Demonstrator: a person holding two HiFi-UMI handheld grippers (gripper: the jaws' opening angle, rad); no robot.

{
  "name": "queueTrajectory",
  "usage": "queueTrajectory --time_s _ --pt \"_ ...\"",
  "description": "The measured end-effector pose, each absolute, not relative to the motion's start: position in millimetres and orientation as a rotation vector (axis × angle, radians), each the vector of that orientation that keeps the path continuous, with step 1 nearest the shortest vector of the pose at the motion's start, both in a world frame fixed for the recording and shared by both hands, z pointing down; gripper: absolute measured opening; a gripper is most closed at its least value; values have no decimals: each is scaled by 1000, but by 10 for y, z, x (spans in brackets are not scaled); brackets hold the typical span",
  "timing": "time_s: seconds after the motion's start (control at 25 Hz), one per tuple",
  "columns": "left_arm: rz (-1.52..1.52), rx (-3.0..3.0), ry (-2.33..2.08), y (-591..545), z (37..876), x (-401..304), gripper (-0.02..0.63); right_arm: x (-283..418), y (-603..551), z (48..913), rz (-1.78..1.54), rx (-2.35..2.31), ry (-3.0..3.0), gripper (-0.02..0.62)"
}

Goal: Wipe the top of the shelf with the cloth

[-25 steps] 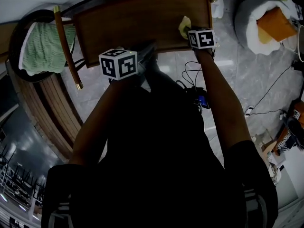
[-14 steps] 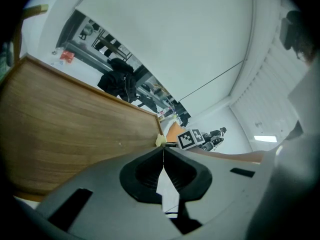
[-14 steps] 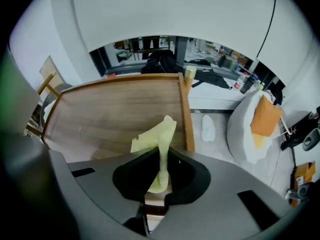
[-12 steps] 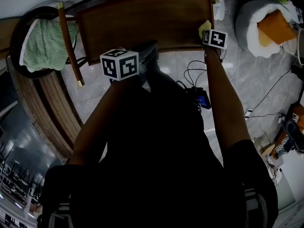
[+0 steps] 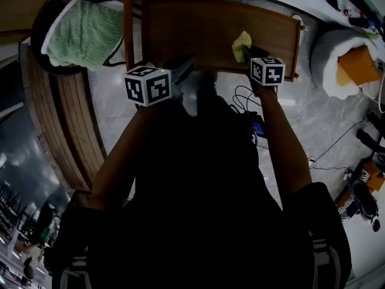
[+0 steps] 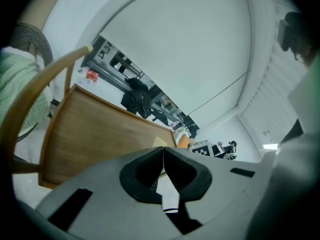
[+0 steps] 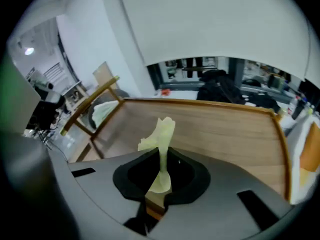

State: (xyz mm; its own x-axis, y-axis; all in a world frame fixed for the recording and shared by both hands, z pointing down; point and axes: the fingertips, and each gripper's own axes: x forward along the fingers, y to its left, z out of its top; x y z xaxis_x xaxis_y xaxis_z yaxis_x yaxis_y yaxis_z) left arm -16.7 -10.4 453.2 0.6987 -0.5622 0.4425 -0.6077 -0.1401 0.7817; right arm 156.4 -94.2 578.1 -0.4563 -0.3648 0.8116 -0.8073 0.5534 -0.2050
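Note:
The wooden shelf top [image 5: 198, 29] lies ahead of me. A pale yellow cloth [image 5: 241, 43] rests on its front right part, pinched in my right gripper [image 5: 246, 52]. In the right gripper view the cloth [image 7: 161, 136] stands up from between the closed jaws of that gripper [image 7: 162, 160], over the shelf top [image 7: 220, 124]. My left gripper [image 5: 184, 67] hovers at the shelf's front edge, left of the cloth. Its jaws [image 6: 163, 153] are shut with nothing between them, and the shelf [image 6: 95, 134] shows beyond.
A round chair with a green knitted cushion [image 5: 84, 32] and a wooden arm [image 5: 127, 23] stands left of the shelf. A white pouf with an orange cushion [image 5: 352, 62] sits to the right. Cables [image 5: 245, 98] lie on the tiled floor below the shelf.
The right gripper with the cloth slid to the shelf's right end, then back left towards the middle. The left gripper stayed at the front edge. The head view has shifted.

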Motion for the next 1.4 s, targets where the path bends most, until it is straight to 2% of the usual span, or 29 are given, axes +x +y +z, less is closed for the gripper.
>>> queueTrajectory --time_s 0.24,0.4,0.56,0.76,1.04,1.4 --pt "49 1788 -1003 82 4479 -991 12 -242 -395 5920 796 618 -2182 46" --pt "57 1774 -1021 226 4497 -1334 12 -1058 -202 6025 777 489 -2203 45" --pt "59 1753 -1016 371 4562 -1535 12 -1552 -36 6154 746 428 -2173 46" --pt "74 1752 -994 457 4629 -1697 12 -1829 96 6364 730 411 -2122 46" --pt "78 1759 -977 437 4671 -1729 12 -1863 66 6413 624 426 -2105 46" --pt "93 1778 -948 336 4633 -1425 12 -1341 -16 6447 683 495 -2067 46"
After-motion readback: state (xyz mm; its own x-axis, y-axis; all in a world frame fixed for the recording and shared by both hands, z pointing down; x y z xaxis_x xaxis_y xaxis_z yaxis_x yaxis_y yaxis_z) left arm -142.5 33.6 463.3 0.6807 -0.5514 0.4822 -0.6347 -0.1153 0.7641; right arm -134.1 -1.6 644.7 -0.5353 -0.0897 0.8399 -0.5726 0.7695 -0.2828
